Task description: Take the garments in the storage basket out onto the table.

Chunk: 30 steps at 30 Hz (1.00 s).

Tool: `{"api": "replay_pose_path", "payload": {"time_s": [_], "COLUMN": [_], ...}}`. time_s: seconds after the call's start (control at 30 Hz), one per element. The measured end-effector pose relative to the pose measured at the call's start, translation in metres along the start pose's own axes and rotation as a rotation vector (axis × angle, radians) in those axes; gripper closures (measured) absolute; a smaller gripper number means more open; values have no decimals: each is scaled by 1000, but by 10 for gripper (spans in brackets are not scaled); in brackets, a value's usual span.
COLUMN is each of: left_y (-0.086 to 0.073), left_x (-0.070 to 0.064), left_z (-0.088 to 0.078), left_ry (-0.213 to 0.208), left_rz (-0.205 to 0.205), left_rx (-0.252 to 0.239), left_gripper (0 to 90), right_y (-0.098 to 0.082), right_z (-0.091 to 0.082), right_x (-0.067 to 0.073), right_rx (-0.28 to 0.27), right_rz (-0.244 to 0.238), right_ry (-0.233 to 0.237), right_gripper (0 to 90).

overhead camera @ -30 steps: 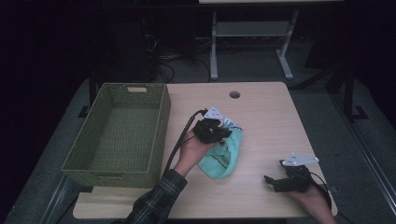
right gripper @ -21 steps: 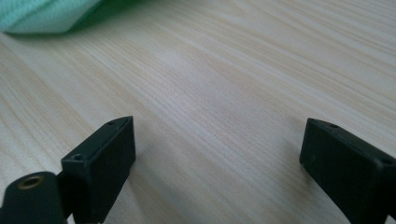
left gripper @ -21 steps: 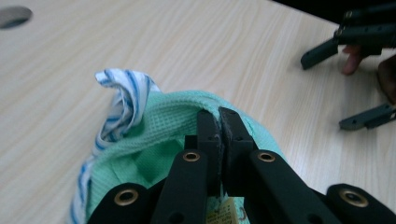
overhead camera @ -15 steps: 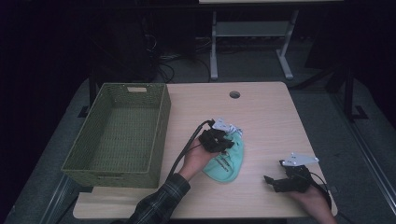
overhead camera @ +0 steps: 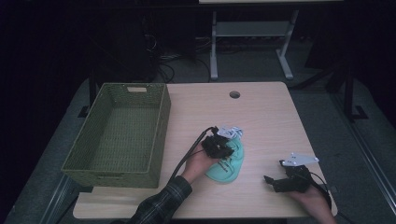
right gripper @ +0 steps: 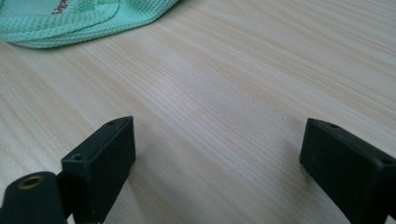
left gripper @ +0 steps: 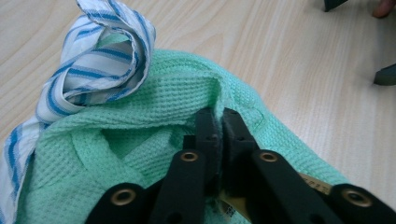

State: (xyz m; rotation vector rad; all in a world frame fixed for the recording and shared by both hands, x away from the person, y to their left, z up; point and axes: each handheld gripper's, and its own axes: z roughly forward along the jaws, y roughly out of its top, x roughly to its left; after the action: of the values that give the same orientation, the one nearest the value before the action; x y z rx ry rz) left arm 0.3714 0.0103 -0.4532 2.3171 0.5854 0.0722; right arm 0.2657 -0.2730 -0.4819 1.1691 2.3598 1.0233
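A mint-green waffle cloth (overhead camera: 229, 169) lies bunched on the wooden table (overhead camera: 266, 116), right of a green basket. A white cloth with blue stripes (overhead camera: 232, 132) curls at its far edge. My left gripper (overhead camera: 219, 147) sits low on the pile, pinching a raised fold of the green cloth (left gripper: 177, 93) between its jaws (left gripper: 217, 116). The jaws have just been opening a little, and the fold is still between them. The striped cloth (left gripper: 107, 60) shows at the upper left of the left gripper view. My right gripper (overhead camera: 274, 171) rests open near the table's front right. Bare wood lies between its jaws (right gripper: 217, 154), and the green cloth's edge (right gripper: 70, 18) is beyond.
An empty green woven basket (overhead camera: 161, 135) stands at the table's left side. A round cable hole (overhead camera: 234, 94) marks the far edge. A grey desk frame (overhead camera: 252, 32) stands on the floor behind the table. A black cable (overhead camera: 189, 154) trails from the left gripper.
My left hand has sunk toward the table and come nearer with the green cloth, which now lies flatter. The right gripper has stayed put.
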Motion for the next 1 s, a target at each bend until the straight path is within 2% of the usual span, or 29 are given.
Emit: {"api": "replay_pose_path", "payload": {"time_s": [0.07,0.17,0.33,0.47,0.57,0.67,0.77,0.8,0.83,0.93,1.0], "left_y": [2,4,7,7,5,-2,-12,-16,-19,-30,-35], "left_x": [2,2,1,-1,-4,-6,-6,-5,-6,-8,-10], "left_z": [-5,-12,-28,-43,-51,-61,-68,-69,-70,-73,-75], "left_ry": [-21,-26,-26,-29,-18,21,33,23,13,17,28], "left_rz": [-15,-28,-24,-4,2,-2,-3,-7,-30,-35,-21], "left_rx": [-11,-29,-51,-56,-66,-68,-70,-64,-68,-61,-53], "left_gripper": [749,635,540,478,471,463,540,581,598,647,699], "right_y": [0,0,0,0,0,0,0,0,0,0,0], "right_z": [0,0,0,0,0,0,0,0,0,0,0], "right_x": [0,0,0,0,0,0,0,0,0,0,0], "right_rx": [0,0,0,0,0,0,0,0,0,0,0], "right_rz": [0,0,0,1,0,0,0,0,0,0,0], "right_ry": [0,0,0,0,0,0,0,0,0,0,0], "right_gripper": [100,100,100,100,100,100,100,100,100,100,100]}}
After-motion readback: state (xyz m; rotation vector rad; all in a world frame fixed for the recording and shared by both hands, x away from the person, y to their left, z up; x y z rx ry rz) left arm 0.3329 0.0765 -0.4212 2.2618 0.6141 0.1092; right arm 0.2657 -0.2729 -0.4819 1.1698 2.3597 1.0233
